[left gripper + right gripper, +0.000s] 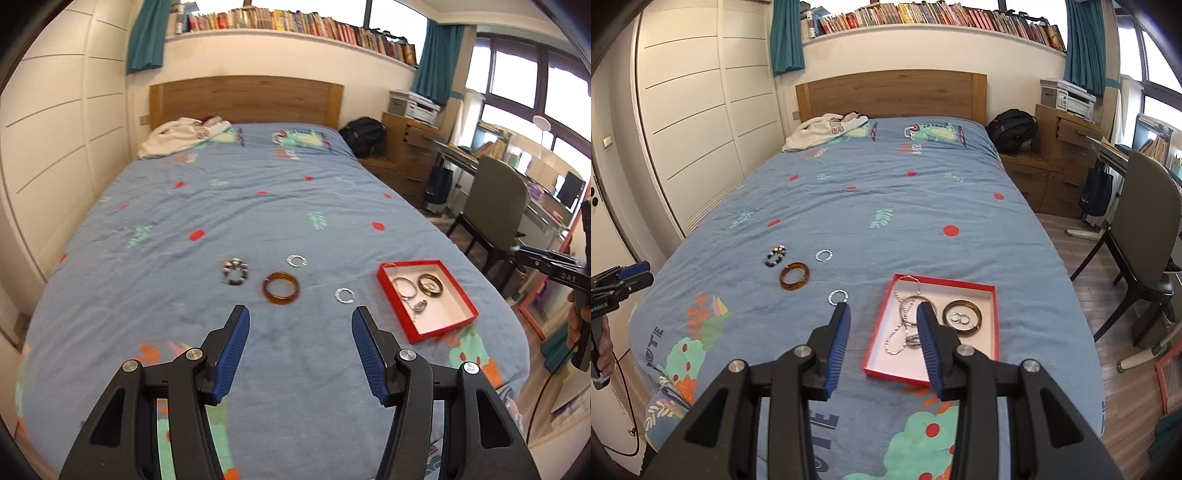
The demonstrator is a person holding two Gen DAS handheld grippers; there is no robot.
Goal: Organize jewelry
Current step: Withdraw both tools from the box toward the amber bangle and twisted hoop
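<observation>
On the blue bedspread lies a red tray [386,280] [993,317] holding a silver chain [905,321], a dark bangle [962,314] with small silver rings inside it, and more silver pieces. Loose on the cover are an amber bangle [280,288] [794,276], a beaded bracelet [234,271] [775,255] and two silver hoops [296,260] [345,295]. My left gripper [300,321] hovers open and empty above the bed, short of the amber bangle. My right gripper [882,317] stands open and empty over the tray's left edge.
A white garment [827,129] lies by the wooden headboard [890,92]. A wardrobe [694,122] runs along the left. On the right stand a black backpack [1012,129], wooden drawers, a desk and a chair [1145,229]. A hand holds each gripper's handle at the frame edges.
</observation>
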